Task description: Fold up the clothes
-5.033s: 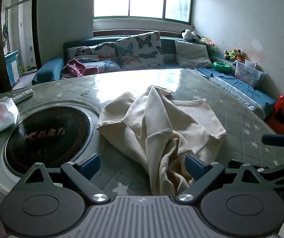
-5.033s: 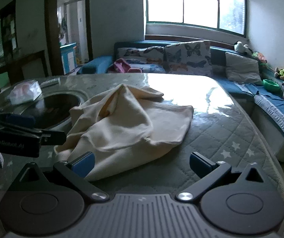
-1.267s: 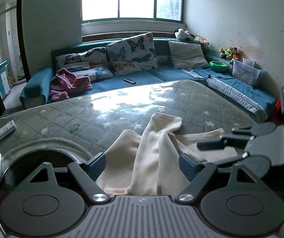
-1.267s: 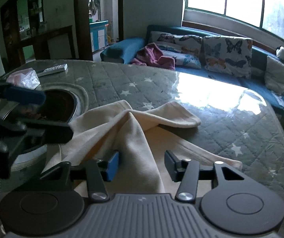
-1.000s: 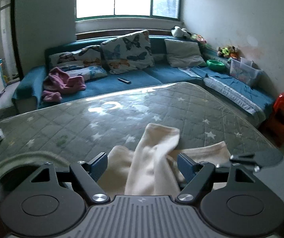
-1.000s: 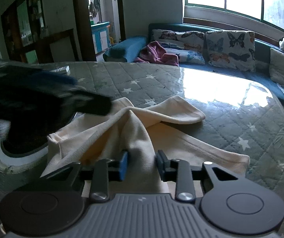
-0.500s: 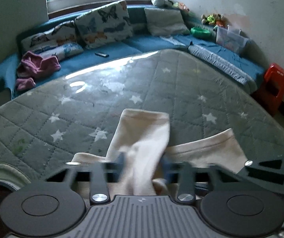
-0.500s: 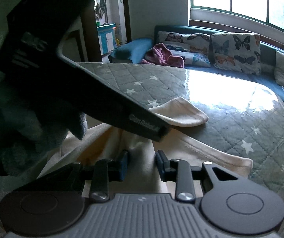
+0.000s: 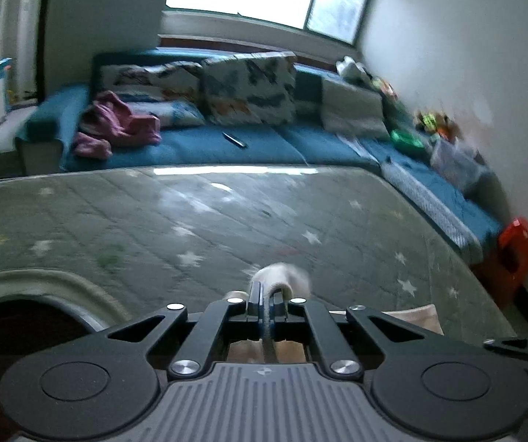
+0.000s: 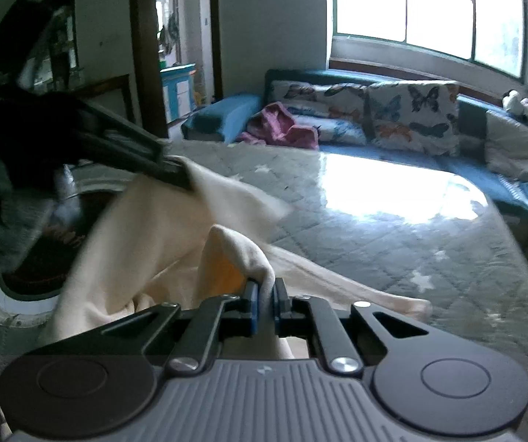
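- While both black two-finger grippers are clamped on it, one cream-coloured soft cotton garment [image 10: 161, 243] hangs lifted above the grey-green quilted star-patterned worktop [image 10: 393, 243], with its lower part trailing onto that surface.
- The left gripper [image 9: 266, 304] has its jaws pressed together on a small rounded fold of the cloth that pokes out past the tips.
- The right gripper [image 10: 263, 300] likewise has its jaws clenched on a raised peak of the fabric, whose yellowish inner side shows just beside the blue pads [image 10: 253, 304].
- Seen from the right wrist, the left tool reaches in from the left and pinches the garment's upper edge, so two separate points of the cloth are held.
- One round dark inset [image 10: 43, 258] with a pale rim sits in the worktop, partly behind the hanging cloth.
- One long blue sofa [image 9: 197, 147] stands beyond the worktop and carries two butterfly-print cushions [image 10: 411, 118], one plain grey cushion [image 10: 514, 147] and one crumpled pink cloth [image 9: 116, 125].
- One clear plastic storage box [image 9: 455, 158] sits at the sofa's far right; its contents are too blurred to tell.
- One red plastic stool [image 9: 518, 254] stands by the wall.
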`<state>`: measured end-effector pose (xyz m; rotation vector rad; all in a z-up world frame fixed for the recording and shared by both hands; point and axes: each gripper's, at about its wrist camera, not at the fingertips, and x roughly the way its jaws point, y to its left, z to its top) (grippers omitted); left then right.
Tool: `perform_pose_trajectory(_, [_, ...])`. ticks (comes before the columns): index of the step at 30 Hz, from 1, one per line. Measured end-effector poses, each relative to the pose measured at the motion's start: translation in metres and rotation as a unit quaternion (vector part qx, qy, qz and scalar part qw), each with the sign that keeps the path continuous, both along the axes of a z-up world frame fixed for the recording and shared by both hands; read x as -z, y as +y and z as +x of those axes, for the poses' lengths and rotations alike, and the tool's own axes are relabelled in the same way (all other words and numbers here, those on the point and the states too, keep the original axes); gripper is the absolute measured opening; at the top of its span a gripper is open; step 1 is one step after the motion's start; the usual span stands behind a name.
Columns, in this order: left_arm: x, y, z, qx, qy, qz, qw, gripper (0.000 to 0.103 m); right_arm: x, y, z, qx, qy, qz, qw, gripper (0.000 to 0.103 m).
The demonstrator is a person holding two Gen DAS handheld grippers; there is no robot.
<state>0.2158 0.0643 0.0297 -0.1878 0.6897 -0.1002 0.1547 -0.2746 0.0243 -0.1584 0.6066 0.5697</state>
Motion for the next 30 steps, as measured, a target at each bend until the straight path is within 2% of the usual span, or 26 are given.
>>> perform_pose_trajectory(6, [-0.019,0.038,-0.058,-0.053,-0.028,-0.001,0.9982,0.003,-0.02,-0.021,-0.024,0.032,-0.028,0.006,0.999,0.007])
perform_pose_trajectory(12, [-0.018,0.076,-0.132,-0.117,-0.035,0.007,0.9925,0.003,-0.034,-0.065,-0.068,0.094,-0.048,0.019,0.994,0.007])
perform_pose_trajectory(16, [-0.009,0.095,-0.178,-0.156,-0.024,0.01,0.9873,0.003,-0.03,-0.092,-0.094,0.14,-0.041,0.025,0.989,0.007])
perform_pose_trajectory(21, [0.007,0.111,-0.227,-0.195,-0.001,-0.005,0.9809,0.003,-0.008,-0.128,-0.124,0.206,-0.002,0.024,0.978,0.007])
perform_pose_trajectory(24, [0.021,0.115,-0.244,-0.203,0.022,0.018,0.9787,0.003,0.012,-0.151,-0.127,0.242,0.036,0.026,0.969,0.011])
perform_pose_trajectory(25, [0.023,0.115,-0.247,-0.205,0.026,0.023,0.9782,0.003,0.017,-0.158,-0.128,0.252,0.047,0.026,0.966,0.017])
perform_pose_trajectory(28, [0.023,0.113,-0.255,-0.2,0.028,0.03,0.9789,0.006,0.02,-0.171,-0.135,0.269,0.051,0.022,0.962,0.021])
perform_pose_trajectory(30, [0.021,0.112,-0.261,-0.198,0.026,0.037,0.9791,0.008,0.017,-0.179,-0.141,0.275,0.041,0.02,0.96,0.027])
